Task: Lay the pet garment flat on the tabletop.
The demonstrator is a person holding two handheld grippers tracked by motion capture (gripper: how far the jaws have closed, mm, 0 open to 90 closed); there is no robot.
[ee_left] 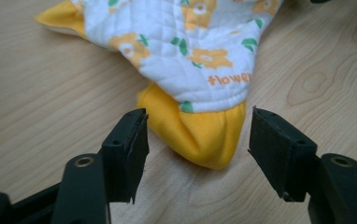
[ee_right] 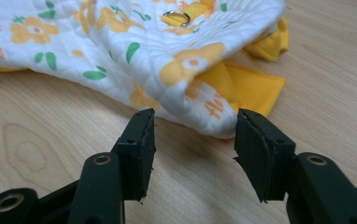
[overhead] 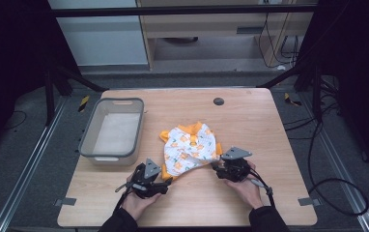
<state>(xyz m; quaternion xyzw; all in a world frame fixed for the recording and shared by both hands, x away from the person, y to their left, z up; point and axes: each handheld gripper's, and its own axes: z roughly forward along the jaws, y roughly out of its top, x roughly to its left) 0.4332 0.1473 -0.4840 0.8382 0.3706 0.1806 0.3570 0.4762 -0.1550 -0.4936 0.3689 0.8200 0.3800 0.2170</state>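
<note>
A: Where is the quilted flower-print garment (overhead: 191,149) found?

B: It is spread on the counter (overhead: 250,116), between both grippers.

A: How are they set?

B: The left gripper (ee_left: 194,135) is held open around the yellow cuff (ee_left: 200,135); the right gripper (ee_right: 194,140) is held open just short of the white hem (ee_right: 200,122). Nothing is gripped.

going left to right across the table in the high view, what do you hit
grey bin → left gripper → flowered white and yellow cloth → right gripper. The small dark round spot at the far edge is left out, since it sits in line with the cloth and right gripper.
</note>
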